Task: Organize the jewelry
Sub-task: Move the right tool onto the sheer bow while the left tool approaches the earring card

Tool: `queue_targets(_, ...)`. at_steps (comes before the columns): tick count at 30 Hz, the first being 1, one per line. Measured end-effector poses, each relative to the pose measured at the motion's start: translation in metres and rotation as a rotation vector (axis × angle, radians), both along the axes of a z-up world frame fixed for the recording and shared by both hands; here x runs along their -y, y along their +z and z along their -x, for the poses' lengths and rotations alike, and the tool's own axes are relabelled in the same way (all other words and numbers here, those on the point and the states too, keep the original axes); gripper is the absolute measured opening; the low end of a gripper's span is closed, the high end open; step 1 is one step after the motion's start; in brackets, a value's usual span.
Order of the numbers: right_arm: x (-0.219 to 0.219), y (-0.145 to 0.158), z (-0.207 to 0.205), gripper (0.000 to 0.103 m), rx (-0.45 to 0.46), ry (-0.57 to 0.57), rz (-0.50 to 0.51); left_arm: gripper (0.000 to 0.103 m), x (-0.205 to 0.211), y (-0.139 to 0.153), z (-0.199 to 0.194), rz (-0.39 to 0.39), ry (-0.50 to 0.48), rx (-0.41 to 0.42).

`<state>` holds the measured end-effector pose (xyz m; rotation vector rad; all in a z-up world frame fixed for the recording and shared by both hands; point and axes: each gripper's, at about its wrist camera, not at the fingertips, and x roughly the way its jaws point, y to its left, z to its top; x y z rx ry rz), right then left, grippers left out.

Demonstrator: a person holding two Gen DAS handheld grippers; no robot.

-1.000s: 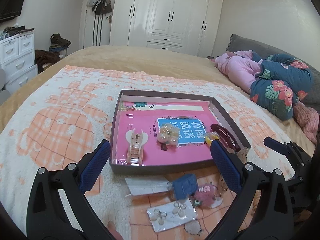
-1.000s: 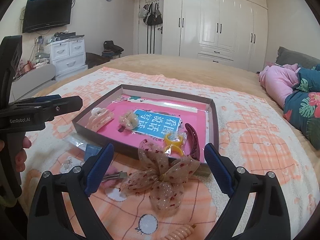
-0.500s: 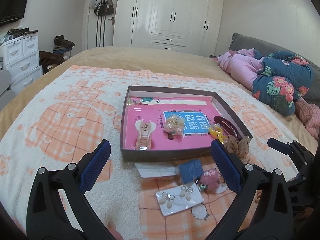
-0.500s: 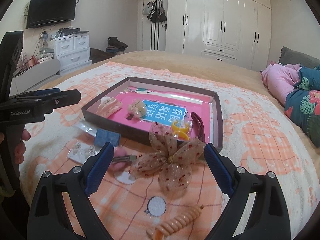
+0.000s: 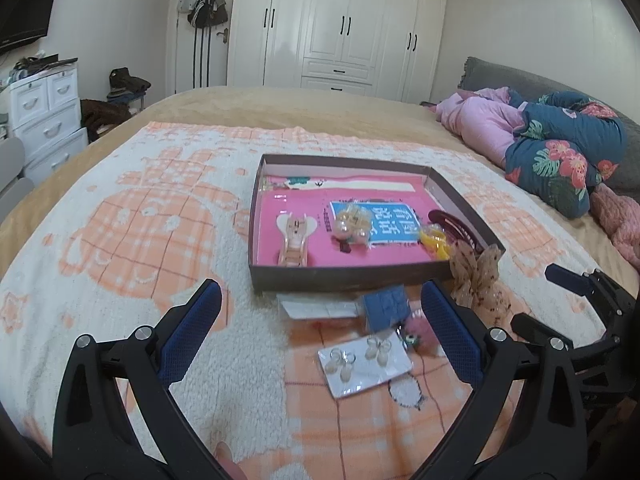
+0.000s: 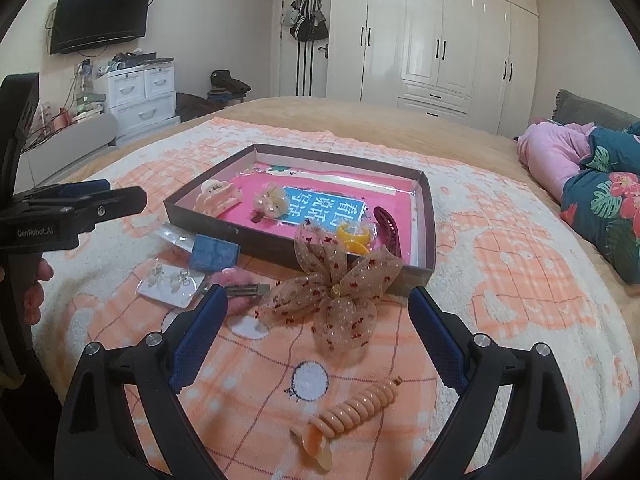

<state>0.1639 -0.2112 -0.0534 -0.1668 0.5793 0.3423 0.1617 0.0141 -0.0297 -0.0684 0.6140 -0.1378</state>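
Note:
A shallow brown box (image 5: 344,280) (image 6: 224,222) with a pink floor lies on the bed blanket. Inside are a peach claw clip (image 5: 294,236) (image 6: 218,198), a pearl piece (image 5: 352,224), a yellow clip (image 5: 434,240) and a dark red clip (image 6: 388,226). In front of the box lie an earring card (image 5: 364,364) (image 6: 170,284), a blue pouch (image 5: 386,306), a pink fluffy clip (image 5: 418,330), a sheer bow (image 6: 332,292) and a peach spiral clip (image 6: 352,410). My left gripper (image 5: 320,332) and right gripper (image 6: 316,336) are both open and empty, above the loose items.
Folded pink and floral bedding (image 5: 560,148) lies at the right of the bed. White drawers (image 6: 136,96) stand left, wardrobes (image 5: 340,24) behind. The orange and white blanket (image 5: 132,240) spreads left of the box.
Both grippers have pulled back from the box toward the near edge of the bed; the box and loose items look smaller and farther. Both stay open and empty.

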Motion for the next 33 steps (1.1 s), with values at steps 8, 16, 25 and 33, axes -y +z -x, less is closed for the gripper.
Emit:
queue_targets(8,0.005,-0.003,0.006,0.090,-0.009,-0.009,0.004,0.091,0.002,-0.011,0.004,-0.009,-0.011,-0.039)
queue_targets(16,0.010,-0.007,0.007,0.090,-0.017,-0.041,0.021,0.091,0.012,-0.022,0.004,-0.022,-0.037,-0.074)
queue_targets(25,0.015,-0.017,-0.007,0.090,-0.056,-0.075,0.035,0.091,0.027,-0.041,0.001,-0.026,-0.076,-0.125)
queue_targets(33,0.021,-0.031,-0.030,0.090,-0.121,-0.110,0.015,0.091,0.032,-0.056,-0.008,-0.024,-0.076,-0.164)
